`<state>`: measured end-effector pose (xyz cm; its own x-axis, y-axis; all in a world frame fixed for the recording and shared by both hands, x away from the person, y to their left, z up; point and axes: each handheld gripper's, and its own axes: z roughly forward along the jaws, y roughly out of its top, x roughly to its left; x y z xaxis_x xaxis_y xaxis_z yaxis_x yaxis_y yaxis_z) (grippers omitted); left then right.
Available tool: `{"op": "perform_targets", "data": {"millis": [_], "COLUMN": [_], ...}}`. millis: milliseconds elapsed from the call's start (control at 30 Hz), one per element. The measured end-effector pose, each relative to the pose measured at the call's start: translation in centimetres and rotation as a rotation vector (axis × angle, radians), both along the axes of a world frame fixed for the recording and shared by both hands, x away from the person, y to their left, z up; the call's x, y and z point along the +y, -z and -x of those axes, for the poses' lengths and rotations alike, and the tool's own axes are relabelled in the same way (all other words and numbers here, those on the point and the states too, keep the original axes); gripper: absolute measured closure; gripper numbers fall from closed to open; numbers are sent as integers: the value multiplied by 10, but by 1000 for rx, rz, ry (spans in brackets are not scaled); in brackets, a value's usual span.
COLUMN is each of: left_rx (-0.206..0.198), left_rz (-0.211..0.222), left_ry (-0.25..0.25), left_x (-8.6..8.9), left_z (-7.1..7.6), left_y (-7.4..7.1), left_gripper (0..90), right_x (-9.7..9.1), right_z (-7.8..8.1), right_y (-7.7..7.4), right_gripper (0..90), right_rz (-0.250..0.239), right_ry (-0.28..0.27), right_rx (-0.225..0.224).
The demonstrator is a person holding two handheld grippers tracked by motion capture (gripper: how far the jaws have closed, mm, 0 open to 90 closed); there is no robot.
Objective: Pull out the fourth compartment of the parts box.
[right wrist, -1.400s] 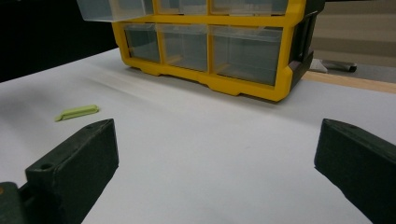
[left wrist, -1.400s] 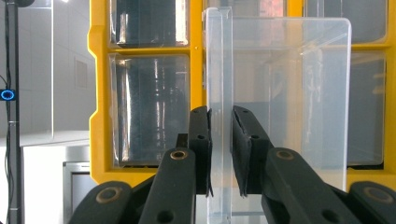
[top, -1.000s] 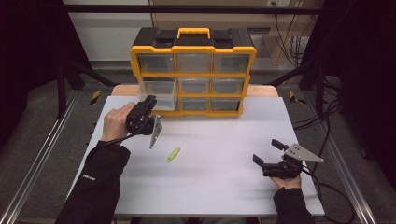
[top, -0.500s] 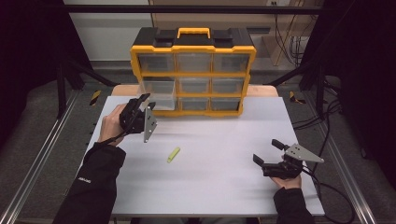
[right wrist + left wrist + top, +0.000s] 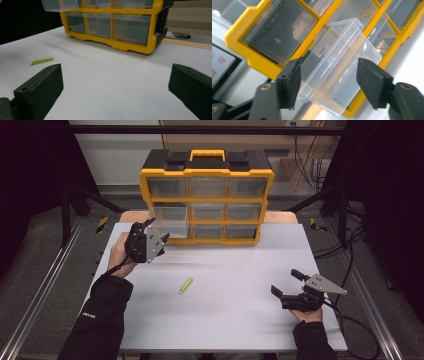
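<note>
Directly ahead of the left hand-held gripper (image 5: 156, 231), at the left end of the yellow organizer's (image 5: 206, 200) middle row, a clear drawer (image 5: 171, 218) stands pulled part-way out over the white table (image 5: 235, 285). Seen from the left gripper view, the drawer (image 5: 337, 72) lies between the two pads without either pad pressing it; its long axis runs away from the hand-held gripper into the cabinet. The jaws have just been opening and now stand spread to either side of the drawer. This hand is far nearer than the right hand-held gripper (image 5: 285, 282), which rests spread and empty near the table's front right. A small green piece (image 5: 185, 285) lies on the table between the hands. Compared with a second ago, the left hand has drawn slightly back and the drawer sits further out.
</note>
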<state>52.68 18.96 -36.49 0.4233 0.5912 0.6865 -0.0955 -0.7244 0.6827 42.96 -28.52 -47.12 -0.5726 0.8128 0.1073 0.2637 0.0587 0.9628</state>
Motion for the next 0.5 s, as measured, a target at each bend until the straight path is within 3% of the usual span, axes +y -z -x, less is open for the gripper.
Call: {"op": "perform_targets", "data": {"millis": [200,400,500], "left_rx": [73,139,177], "left_rz": [148,218,277], "left_ry": [-10,-21,-23], "left_x": [7,10,13], "left_z": [4,6,8], "left_y": [-2,1,3], "left_gripper": [288,206,179], "right_x": [0,1,1], "right_z": [0,0,0], "right_y": [0,0,1], "right_gripper": [2,3,3], "right_rz": [-1,2,3], "right_ry": [2,0,0], "right_rx": [1,9,11]}}
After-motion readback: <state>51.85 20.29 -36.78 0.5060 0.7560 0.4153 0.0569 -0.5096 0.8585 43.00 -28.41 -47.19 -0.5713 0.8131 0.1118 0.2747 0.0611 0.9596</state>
